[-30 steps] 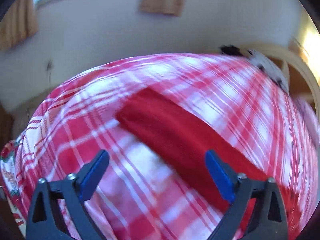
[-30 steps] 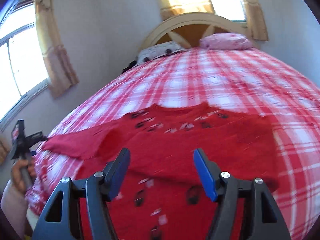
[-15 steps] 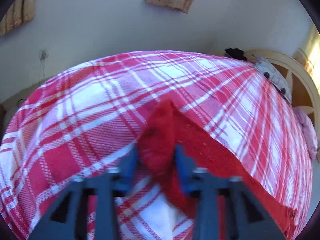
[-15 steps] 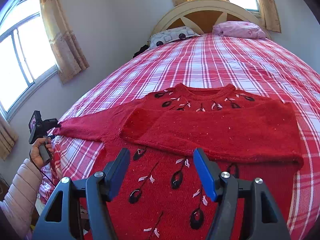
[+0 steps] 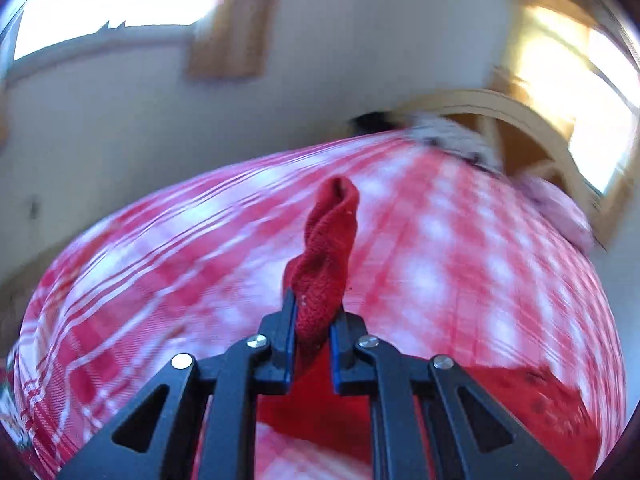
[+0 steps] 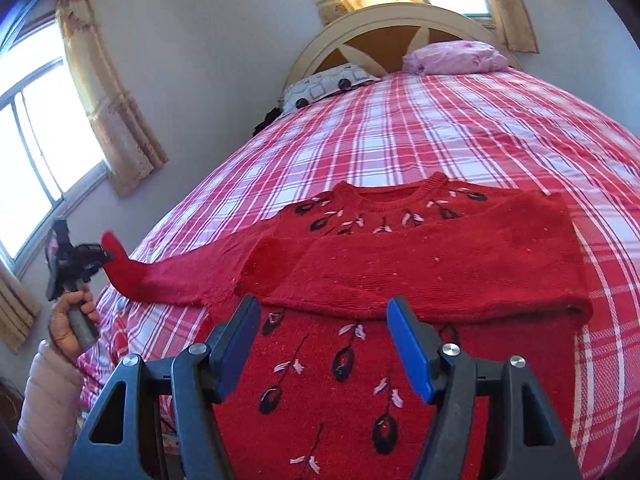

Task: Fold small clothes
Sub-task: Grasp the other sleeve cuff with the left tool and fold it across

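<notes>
R gripper (image 6: 324,344) hovers over sweater (image 6: 400,280) hem at 6 o'clock, tongs spread, nothing between. L gripper (image 6: 105,256) at 9 o'clock, raised in hand (image 6: 70,326), tongs closing, pinching sleeve cuff (image 5: 326,264). 1 sweater flat on plaid bed (image 6: 420,132); 2 pillows (image 6: 456,56) at 12.

Bedspread (image 6: 460,128) beyond sweater (image 6: 400,264) bare up to pillows (image 6: 456,58).
</notes>
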Demonstrator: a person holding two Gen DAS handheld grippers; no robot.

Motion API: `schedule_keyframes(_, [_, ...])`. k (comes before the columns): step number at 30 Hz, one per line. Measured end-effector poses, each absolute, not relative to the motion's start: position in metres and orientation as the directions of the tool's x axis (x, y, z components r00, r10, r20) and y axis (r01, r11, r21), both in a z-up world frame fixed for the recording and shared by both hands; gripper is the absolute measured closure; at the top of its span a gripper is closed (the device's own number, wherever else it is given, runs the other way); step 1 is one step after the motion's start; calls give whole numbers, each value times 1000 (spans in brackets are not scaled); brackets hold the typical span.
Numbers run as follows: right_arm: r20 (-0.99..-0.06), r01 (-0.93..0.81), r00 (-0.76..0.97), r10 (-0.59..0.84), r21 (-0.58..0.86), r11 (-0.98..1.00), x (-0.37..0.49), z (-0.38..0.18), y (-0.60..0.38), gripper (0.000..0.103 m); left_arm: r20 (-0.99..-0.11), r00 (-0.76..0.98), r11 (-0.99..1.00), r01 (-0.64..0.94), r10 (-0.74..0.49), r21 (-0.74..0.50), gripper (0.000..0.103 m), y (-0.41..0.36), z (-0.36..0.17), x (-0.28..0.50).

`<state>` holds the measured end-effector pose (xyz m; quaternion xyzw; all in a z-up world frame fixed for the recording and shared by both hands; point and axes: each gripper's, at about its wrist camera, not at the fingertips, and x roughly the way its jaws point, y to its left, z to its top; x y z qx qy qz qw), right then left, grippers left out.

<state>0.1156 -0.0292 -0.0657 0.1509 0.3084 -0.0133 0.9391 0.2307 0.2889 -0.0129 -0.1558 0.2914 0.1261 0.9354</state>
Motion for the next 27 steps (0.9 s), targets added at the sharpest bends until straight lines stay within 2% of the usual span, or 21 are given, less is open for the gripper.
schedule_keyframes(3, [-577, 153, 815, 58, 310, 938, 110, -68, -43, 36, -518, 855, 976, -143, 37, -165, 89, 220, 14, 231])
schedule_keyframes(5, [-573, 178, 818, 46, 329, 928, 104, -70, -55, 36, -503, 862, 988, -21, -58, -152, 89, 171, 24, 230])
schedule_keyframes(7, [-569, 202, 822, 31, 341, 918, 97, -70, -67, 36, -505, 849, 985, 92, -155, -147, 89, 119, 26, 221])
schedule_keyframes(12, [-560, 276, 828, -34, 355, 893, 72, -69, -100, 36, -548, 788, 958, 268, -280, -104, 89, 25, 4, 198])
schedule_keyframes(17, [-567, 344, 818, -94, 352, 870, 48, -72, -127, 36, -607, 733, 934, 353, -306, -45, 89, -27, -34, 182])
schedule_keyframes(21, [-578, 378, 808, -109, 367, 850, 38, -78, -141, 36, -664, 685, 921, 390, -300, -14, 89, -39, -59, 175])
schedule_keyframes(24, [-579, 377, 809, -105, 374, 847, 37, -80, -143, 36, -736, 596, 908, 414, -321, -61, 79, -24, -75, 172])
schedule_keyframes(25, [-578, 372, 810, -100, 374, 849, 37, -80, -141, 36, -766, 551, 904, 418, -331, -91, 63, -13, -79, 171])
schedule_keyframes(26, [-577, 359, 813, -84, 383, 851, 39, -78, -141, 36, -789, 503, 896, 424, -353, -130, 39, 0, -81, 168])
schedule_keyframes(27, [-569, 340, 820, -60, 400, 851, 42, -77, -141, 36, -795, 475, 887, 431, -377, -164, 31, 11, -83, 161])
